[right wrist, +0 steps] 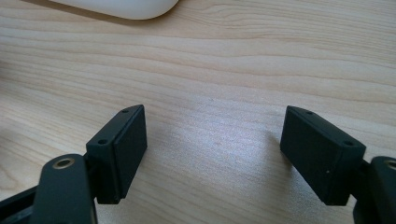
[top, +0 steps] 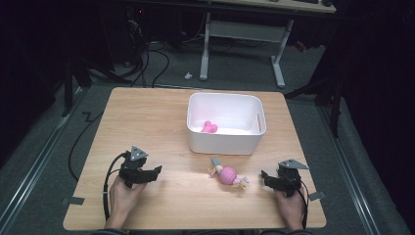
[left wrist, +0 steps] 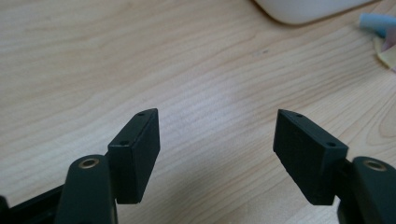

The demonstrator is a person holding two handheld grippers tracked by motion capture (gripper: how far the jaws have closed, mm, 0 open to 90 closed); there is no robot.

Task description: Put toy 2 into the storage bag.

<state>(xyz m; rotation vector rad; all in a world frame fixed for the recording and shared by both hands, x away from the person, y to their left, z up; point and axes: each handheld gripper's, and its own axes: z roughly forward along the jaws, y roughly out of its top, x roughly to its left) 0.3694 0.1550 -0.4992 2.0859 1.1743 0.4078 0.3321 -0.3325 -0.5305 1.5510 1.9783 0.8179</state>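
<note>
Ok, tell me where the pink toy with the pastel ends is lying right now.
In the high view the pink toy lies on the wooden table, just in front of the white bin, between the two hand-held grippers and nearer the right one.

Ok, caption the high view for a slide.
Two open hand-held tools, left and right, flank a pink toy on the table before a white bin.

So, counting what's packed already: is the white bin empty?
Not empty. The high view shows one pink toy lying on the floor of the white bin.

Overhead light falls bright on the table (top: 147,122) (dark surroundings), with soft glare in both slightly blurred close views.
</note>
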